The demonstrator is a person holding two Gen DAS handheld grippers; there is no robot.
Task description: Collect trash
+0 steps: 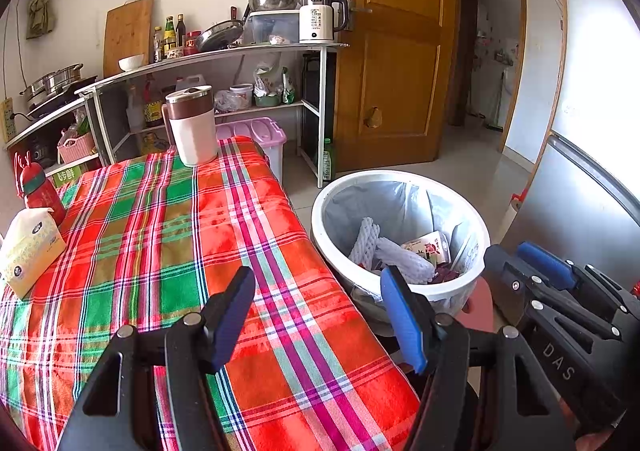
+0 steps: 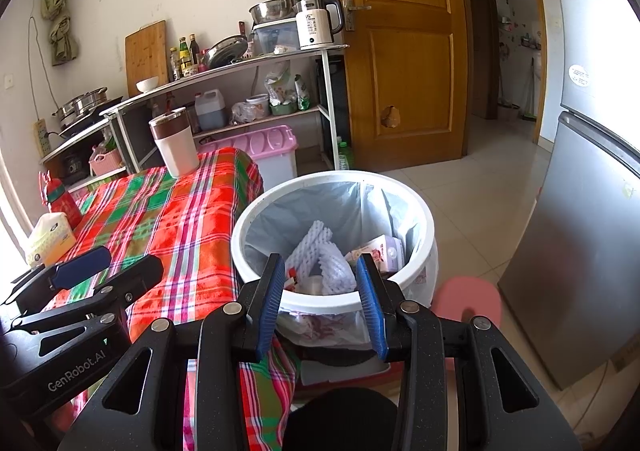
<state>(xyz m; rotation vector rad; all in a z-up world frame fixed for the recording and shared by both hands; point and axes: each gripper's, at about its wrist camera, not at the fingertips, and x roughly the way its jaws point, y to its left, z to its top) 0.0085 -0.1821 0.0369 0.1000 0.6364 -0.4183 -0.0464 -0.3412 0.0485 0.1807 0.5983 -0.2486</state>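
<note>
Trash bin (image 2: pixel 416 211) beside "GenRobot.AI" tongs (image 2: pixel 80 271)

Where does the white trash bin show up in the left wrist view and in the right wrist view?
Left wrist: white trash bin right of centre, beyond the left gripper, beside the plaid table.
Right wrist: bin at centre, directly beyond the open right gripper.
Shared landmark: the white foam fruit nets inside it.
</note>
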